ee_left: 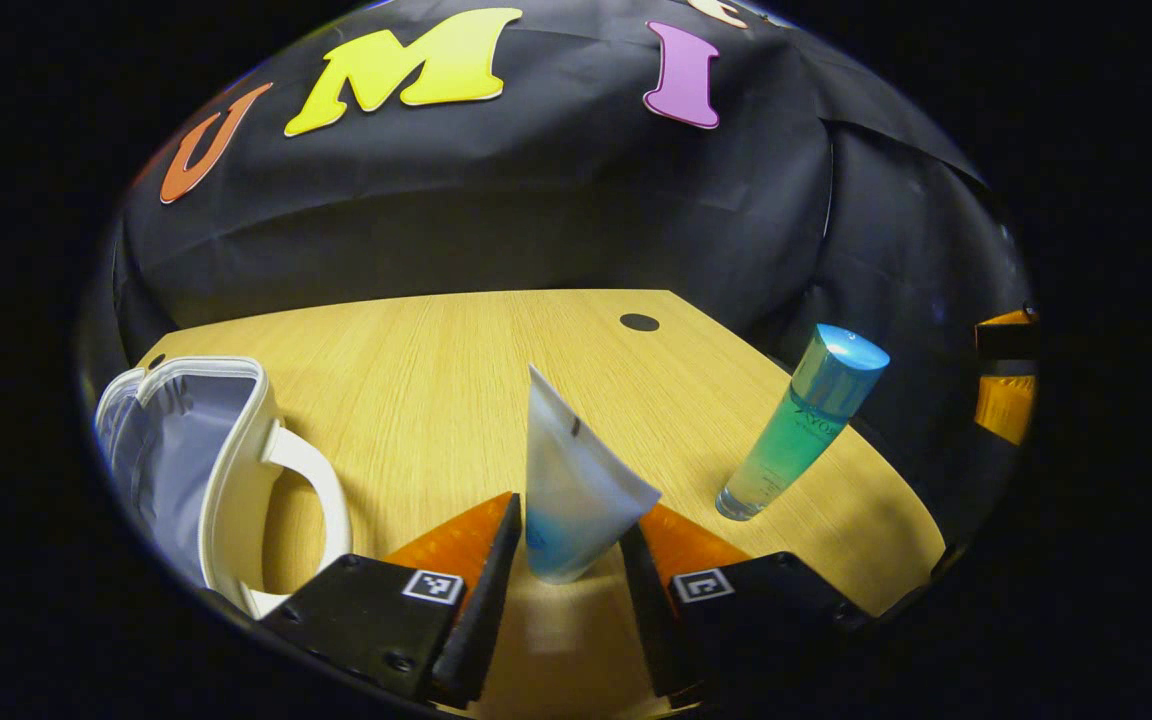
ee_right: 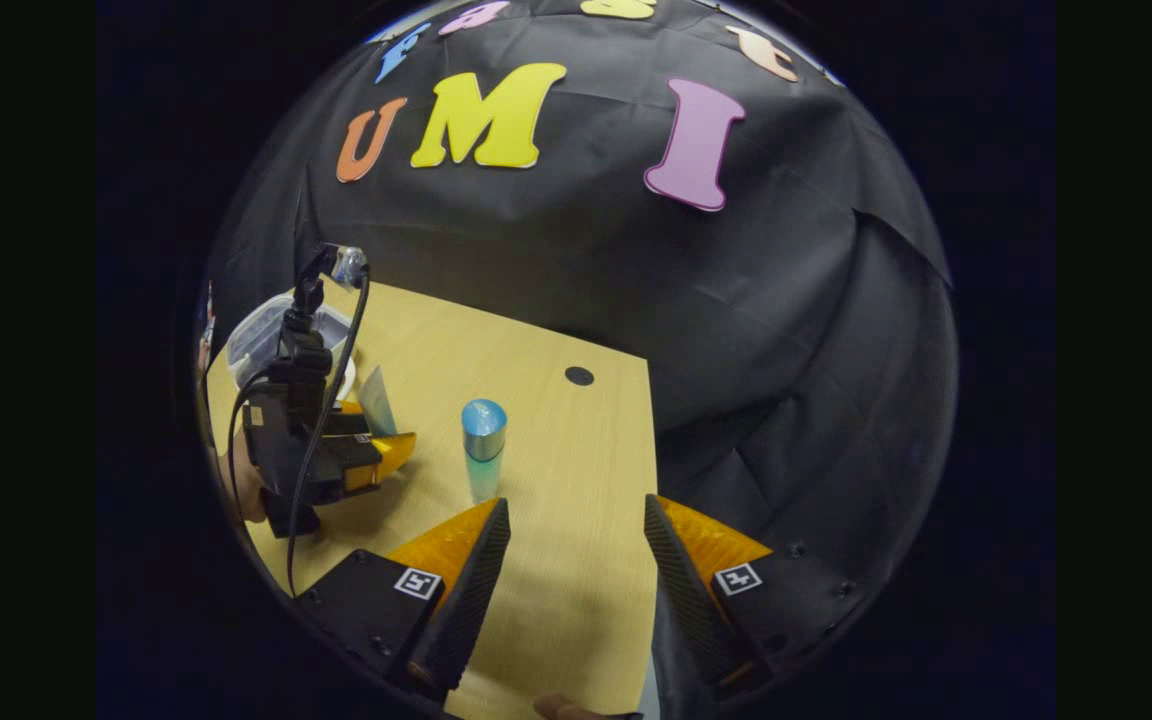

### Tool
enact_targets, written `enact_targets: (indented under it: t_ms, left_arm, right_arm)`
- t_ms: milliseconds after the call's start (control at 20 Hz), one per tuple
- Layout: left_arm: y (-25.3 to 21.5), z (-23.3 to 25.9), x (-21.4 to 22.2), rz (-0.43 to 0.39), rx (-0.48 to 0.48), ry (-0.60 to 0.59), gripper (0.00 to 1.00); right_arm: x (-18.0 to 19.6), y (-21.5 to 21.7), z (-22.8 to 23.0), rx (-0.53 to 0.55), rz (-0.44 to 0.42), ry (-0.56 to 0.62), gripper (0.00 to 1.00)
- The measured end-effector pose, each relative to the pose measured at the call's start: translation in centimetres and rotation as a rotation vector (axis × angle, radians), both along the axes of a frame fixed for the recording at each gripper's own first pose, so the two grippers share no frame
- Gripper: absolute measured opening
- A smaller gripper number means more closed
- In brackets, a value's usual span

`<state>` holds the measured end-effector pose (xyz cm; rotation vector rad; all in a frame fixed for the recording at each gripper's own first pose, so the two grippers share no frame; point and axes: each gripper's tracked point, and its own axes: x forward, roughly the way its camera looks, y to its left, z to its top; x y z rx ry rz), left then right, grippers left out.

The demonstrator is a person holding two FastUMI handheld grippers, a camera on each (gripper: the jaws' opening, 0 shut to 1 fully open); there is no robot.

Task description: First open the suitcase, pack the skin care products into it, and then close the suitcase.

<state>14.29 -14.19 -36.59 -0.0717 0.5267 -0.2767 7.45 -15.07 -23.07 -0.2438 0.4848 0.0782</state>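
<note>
Left gripper view: left gripper [ee_left: 571, 545] over the wooden bench [ee_left: 436, 380], jaws set narrowly around a pale tube [ee_left: 571, 480] standing cap-down; contact on both sides cannot be told. Open white suitcase [ee_left: 206, 460] to the left with handle facing in, green bottle [ee_left: 801, 420] with blue cap to the right, leaning, well apart from the tube. Right gripper view: right gripper [ee_right: 576, 560] with jaws wide, holding nothing, bottle just ahead; cable hanging off the other gripper.

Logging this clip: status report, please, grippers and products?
Left gripper around standing tube, grip unconfirmed. Right gripper open, empty. Bottle upright on table; suitcase open. Nothing in the way.
</note>
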Motion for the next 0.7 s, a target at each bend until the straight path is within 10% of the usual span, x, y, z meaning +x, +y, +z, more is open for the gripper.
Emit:
enact_targets:
  t_ms: [250, 700]
  left_arm:
    - [0.8, -0.2, 0.2, -0.011, 0.039, 0.027, 0.41]
    - [4.5, 7.9, -4.9, 0.02, 0.029, 0.029, 0.39]
  right_arm:
    - [2.8, 3.8, -1.3, 0.097, 0.081, 0.032, 0.8]
    - [8.7, 8.8, -5.3, 0.148, 0.115, 0.054, 0.79]
